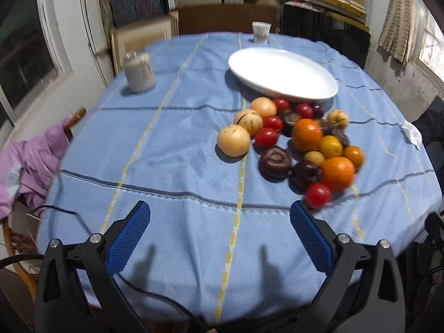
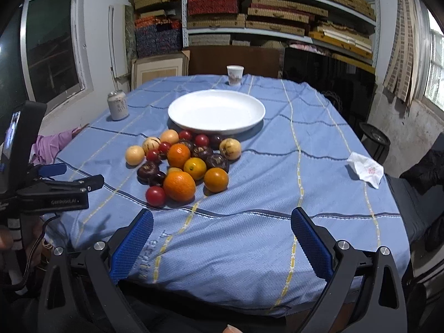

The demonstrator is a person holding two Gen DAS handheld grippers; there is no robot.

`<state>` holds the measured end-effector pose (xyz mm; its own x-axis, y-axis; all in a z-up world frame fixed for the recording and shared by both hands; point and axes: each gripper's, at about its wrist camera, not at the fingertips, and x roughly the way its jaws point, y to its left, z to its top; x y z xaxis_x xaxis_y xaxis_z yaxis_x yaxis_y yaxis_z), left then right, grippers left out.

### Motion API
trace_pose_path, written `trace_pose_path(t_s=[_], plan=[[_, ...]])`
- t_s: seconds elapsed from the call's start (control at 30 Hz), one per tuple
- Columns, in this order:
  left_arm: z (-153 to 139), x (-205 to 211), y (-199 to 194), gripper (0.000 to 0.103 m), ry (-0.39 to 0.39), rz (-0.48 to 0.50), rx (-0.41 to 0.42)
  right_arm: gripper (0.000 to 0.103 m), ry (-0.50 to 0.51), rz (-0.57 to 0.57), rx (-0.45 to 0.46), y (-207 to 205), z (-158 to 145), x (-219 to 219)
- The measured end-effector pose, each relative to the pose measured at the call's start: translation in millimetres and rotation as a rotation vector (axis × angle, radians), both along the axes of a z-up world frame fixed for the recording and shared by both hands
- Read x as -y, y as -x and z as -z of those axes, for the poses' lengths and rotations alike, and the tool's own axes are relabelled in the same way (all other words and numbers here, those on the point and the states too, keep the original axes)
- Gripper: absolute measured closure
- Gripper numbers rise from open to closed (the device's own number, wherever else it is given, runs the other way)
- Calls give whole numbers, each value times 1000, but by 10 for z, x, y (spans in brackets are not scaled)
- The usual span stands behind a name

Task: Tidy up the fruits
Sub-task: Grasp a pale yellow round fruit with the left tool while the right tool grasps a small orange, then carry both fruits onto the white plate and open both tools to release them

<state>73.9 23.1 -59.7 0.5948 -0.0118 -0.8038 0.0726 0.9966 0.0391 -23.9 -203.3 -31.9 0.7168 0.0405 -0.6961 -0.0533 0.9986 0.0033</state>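
On the blue tabletop (image 2: 277, 194), a heap of fruits (image 2: 180, 161) just in front of the white plate (image 2: 216, 112), plate bare, nothing on it yet. Oranges (image 2: 179, 186), small red tomatoes (image 2: 155, 196), dark purple ones (image 2: 148, 170), pale round ones (image 2: 135, 154), all touching in one bunch. Left tongs (image 1: 219, 230) wide open, holding nothing, near the edge of the heap. Right tongs (image 2: 222, 230) wide open too, empty, hanging back from the heap. Oranges probably firm and a bit heavy; best pinched across the round middle. Tomatoes likely soft and smooth, easy to squash or to roll away, so a gentle squeeze. A can (image 2: 118, 105) and a cup (image 2: 235, 75) farther off.
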Motion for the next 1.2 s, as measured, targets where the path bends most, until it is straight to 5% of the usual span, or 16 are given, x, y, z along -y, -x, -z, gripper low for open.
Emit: trace_pose_path(t_s=[0.27, 0.4, 0.57, 0.63, 0.7, 0.8, 1.07, 1.2], plan=[[278, 73, -668, 5, -71, 12, -24, 3, 16, 0, -60, -408, 273, 58], [423, 75, -909, 29, -50, 29, -67, 3, 21, 18, -74, -553, 351, 129], [510, 102, -1024, 31, -60, 50, -75, 3, 17, 22, -87, -689, 419, 161], [513, 125, -1058, 40, -52, 72, -64, 3, 17, 21, -92, -721, 441, 159], [511, 149, -1075, 59, -38, 92, -46, 3, 19, 21, -98, -743, 453, 164], [525, 127, -1094, 60, -27, 86, -21, 3, 32, 23, -102, -766, 467, 167], [410, -340, -991, 60, 201, -51, 87, 20, 14, -52, -142, -974, 577, 52], [403, -276, -993, 60, 173, -39, 107, 33, 33, -61, -168, -1134, 684, -26]])
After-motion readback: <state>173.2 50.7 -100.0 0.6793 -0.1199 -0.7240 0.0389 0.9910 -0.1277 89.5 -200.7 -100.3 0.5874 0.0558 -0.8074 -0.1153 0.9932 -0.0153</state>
